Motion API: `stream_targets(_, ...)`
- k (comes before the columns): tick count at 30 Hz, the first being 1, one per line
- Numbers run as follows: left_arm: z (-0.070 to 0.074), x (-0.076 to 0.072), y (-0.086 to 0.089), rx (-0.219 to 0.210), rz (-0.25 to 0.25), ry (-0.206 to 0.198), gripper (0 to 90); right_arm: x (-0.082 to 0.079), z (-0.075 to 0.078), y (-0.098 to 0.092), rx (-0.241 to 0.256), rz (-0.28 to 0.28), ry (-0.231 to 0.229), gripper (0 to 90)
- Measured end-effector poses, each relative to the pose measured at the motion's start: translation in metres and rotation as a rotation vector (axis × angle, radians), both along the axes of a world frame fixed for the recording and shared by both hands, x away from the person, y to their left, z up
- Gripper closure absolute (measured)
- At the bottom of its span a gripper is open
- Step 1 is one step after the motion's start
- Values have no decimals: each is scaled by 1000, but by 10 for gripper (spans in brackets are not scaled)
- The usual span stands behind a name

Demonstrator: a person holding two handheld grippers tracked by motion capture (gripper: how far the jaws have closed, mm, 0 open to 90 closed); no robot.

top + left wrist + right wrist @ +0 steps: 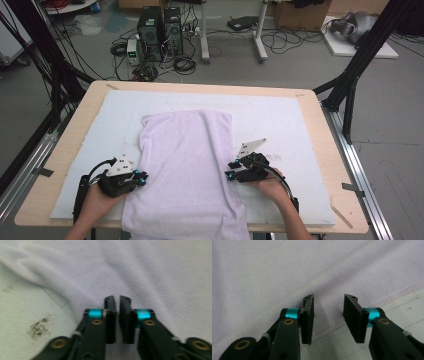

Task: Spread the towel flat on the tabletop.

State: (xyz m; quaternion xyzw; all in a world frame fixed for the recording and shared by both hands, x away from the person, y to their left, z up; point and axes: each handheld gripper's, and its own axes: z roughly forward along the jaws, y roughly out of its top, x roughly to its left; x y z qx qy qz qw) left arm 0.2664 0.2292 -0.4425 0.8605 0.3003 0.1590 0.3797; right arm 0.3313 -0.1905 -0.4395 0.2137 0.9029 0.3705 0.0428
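Soft, light, floppy towel [186,165]: best pinched at stitched side hems; left gripper [117,300] nearly pressed together over left edge, right gripper [328,301] spread over right hem.

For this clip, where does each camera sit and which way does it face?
High view: above the person's side, looking forward and down on the table; both forearms, left gripper and right gripper flank the towel.
Left gripper view: rides the left gripper, looking along nearly closed jaws at the towel's edge over the white mat.
Right gripper view: rides the right gripper, jaws apart over the towel's stitched hem.
Shared: all three views show the towel and mat.
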Motion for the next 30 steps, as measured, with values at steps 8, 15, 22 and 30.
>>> stream_targets(8,22,15,16,-59,54,-16,687,11,11,-12,49,-45,-55,671)
stream_targets(15,50,86,13,-91,114,-92,671,63,40,-12,49,-129,-129,644)
stream_targets(22,28,155,12,-62,276,-65,692,122,25,-11,41,-251,-130,671)
stream_targets(30,-2,173,14,-31,359,3,618,138,-2,-4,55,-302,-80,631)
